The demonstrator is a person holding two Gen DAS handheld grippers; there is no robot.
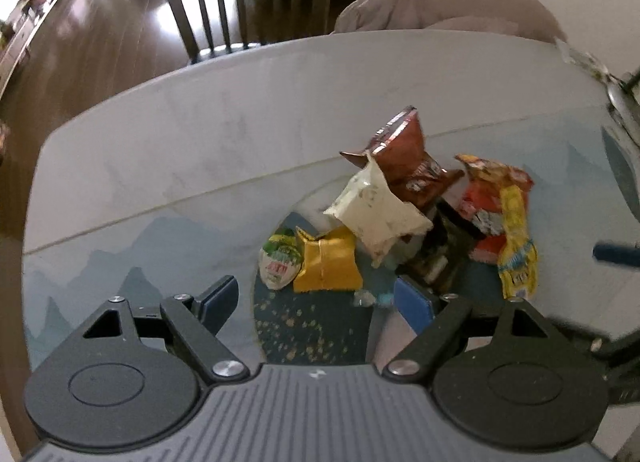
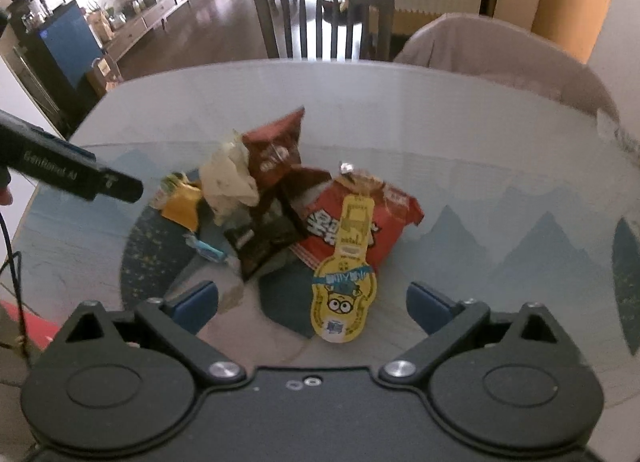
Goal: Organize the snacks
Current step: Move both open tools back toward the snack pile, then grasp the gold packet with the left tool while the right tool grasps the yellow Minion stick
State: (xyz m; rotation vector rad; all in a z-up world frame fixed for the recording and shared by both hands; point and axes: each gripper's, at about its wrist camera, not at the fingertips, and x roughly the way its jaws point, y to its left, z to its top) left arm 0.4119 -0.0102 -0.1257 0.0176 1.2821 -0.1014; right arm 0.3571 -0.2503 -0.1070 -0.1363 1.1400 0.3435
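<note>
A heap of snack packs lies mid-table. In the left wrist view I see a brown bag (image 1: 404,154), a cream pack (image 1: 376,210), a gold pack (image 1: 328,262), a green-and-white pack (image 1: 280,266), a red bag (image 1: 492,202) and a yellow peanut-shaped pack (image 1: 518,250). My left gripper (image 1: 316,298) is open and empty just short of the gold pack. In the right wrist view the yellow pack (image 2: 346,282) lies on the red bag (image 2: 360,222), with a black pack (image 2: 264,238), the cream pack (image 2: 230,182) and the brown bag (image 2: 276,150) behind. My right gripper (image 2: 312,302) is open and empty around the yellow pack's near end.
The table (image 1: 200,142) has a grey top with a blue mountain-print mat (image 2: 520,242). A dark wooden chair (image 2: 324,14) and a chair draped in beige cloth (image 2: 500,50) stand at the far edge. The left gripper's body (image 2: 60,174) juts in from the left.
</note>
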